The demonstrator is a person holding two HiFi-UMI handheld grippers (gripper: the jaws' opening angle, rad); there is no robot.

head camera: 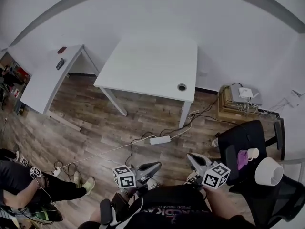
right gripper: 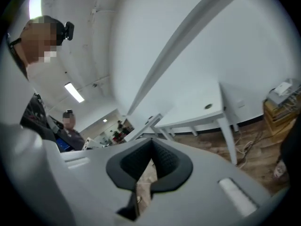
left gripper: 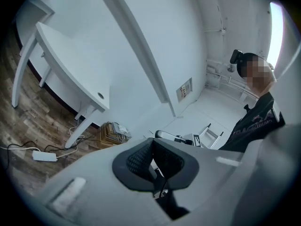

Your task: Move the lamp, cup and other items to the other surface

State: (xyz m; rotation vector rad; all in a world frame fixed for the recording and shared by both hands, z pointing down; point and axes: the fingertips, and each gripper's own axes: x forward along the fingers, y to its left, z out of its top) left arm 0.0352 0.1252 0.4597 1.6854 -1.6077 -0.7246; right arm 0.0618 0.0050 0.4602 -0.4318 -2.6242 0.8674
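Overhead, looks down on a wood-plank floor [head camera: 95, 123] ringed by white walls. At twelve o'clock, a white surface [head camera: 152, 66] with a cable hole near its right corner; at ten o'clock, a second white surface [head camera: 47, 78] bearing two small dark things. Toward the middle, a power strip [head camera: 159, 140] on trailing cords.

At four o'clock, a black chair [head camera: 240, 137] carrying the lamp [head camera: 269, 171], the cup [head camera: 253, 153] and a purple item [head camera: 242, 159], all close together. Lamp seen shade-first from above, so long axis not readable.

Near six o'clock, left tongs [head camera: 156, 167] aim toward three, right tongs [head camera: 191, 157] toward ten. Both pressed fully together, tips meeting, gripping nothing, clear of the chair's load.
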